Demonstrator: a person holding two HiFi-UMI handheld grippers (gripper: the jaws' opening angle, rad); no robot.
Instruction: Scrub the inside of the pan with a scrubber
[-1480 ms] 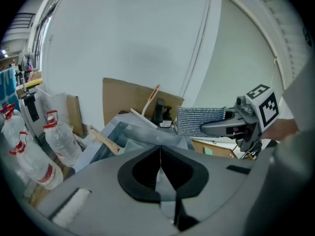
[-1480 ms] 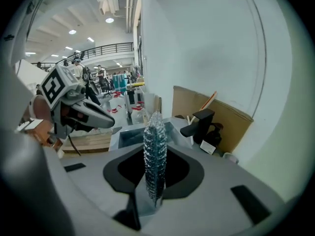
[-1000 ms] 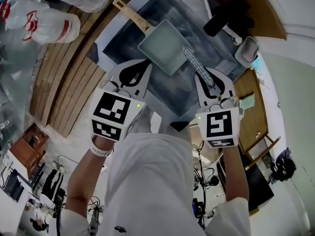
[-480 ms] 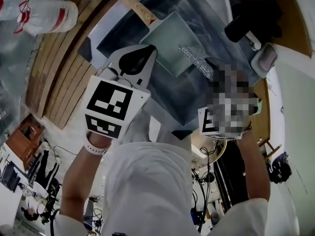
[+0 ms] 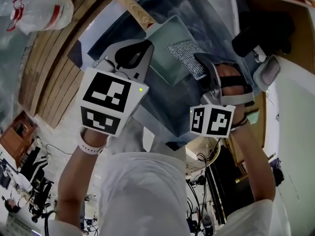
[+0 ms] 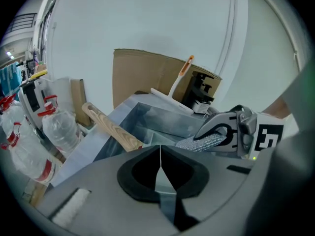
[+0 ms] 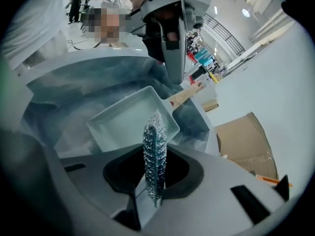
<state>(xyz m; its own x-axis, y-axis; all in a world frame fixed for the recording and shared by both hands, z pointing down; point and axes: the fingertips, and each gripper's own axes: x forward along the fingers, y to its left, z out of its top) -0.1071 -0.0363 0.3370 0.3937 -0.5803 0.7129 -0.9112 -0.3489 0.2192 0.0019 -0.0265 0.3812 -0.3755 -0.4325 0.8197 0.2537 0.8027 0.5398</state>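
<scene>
Seemingly no scrubbing yet: the right tool [image 5: 205, 65] clamps the mesh scrubber [image 5: 186, 58] above the rectangular pan [image 5: 167, 33], which lies in the sink [image 5: 165, 107], wooden handle [image 5: 130, 6] toward its far-left corner. The left tool [image 6: 160, 156], jaws closed on nothing, hovers beside the pan.

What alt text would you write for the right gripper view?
The right hand-held gripper is shut on a silvery mesh scrubber, seen edge-on before a pale rectangular pan lying in a grey basin. The left hand-held gripper hangs beyond the pan.
</scene>
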